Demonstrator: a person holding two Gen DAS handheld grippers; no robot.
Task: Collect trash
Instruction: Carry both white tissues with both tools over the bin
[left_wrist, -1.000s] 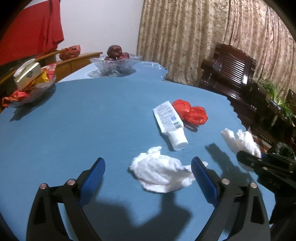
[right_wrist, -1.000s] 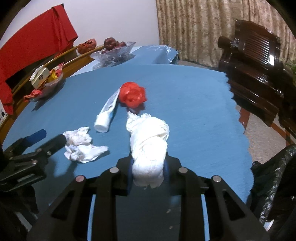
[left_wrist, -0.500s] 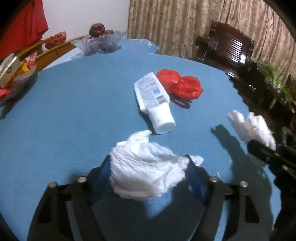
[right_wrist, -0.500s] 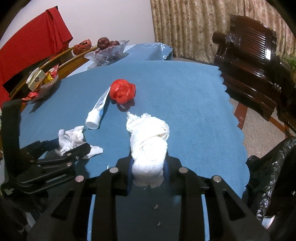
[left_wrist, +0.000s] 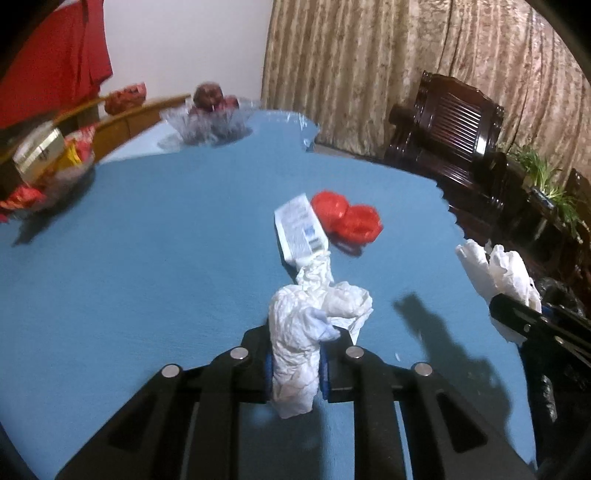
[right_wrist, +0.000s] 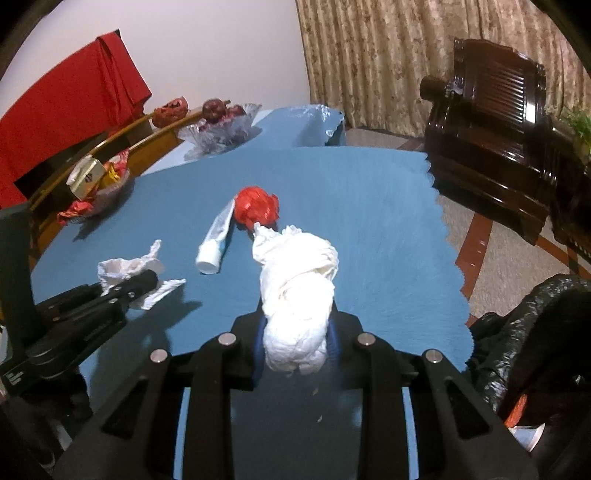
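Observation:
My left gripper (left_wrist: 294, 369) is shut on a crumpled white tissue (left_wrist: 303, 332) and holds it above the blue tablecloth (left_wrist: 147, 258). My right gripper (right_wrist: 295, 347) is shut on a second crumpled white tissue (right_wrist: 295, 291). In the right wrist view the left gripper (right_wrist: 144, 280) shows at the left with its tissue (right_wrist: 125, 269). A white squeeze tube (left_wrist: 301, 230) and a crumpled red wrapper (left_wrist: 347, 218) lie on the cloth beyond both grippers; they also show in the right wrist view as the tube (right_wrist: 218, 240) and the wrapper (right_wrist: 256, 208).
A black trash bag (right_wrist: 528, 332) sits off the table's right edge. A glass fruit bowl (left_wrist: 210, 118) stands at the far end and a snack dish (left_wrist: 44, 173) at the far left. A dark wooden chair (right_wrist: 491, 122) stands to the right.
My left gripper moved onto the near tissue, closed on it and lifted it off the cloth. My right gripper kept its tissue and stayed roughly in place.

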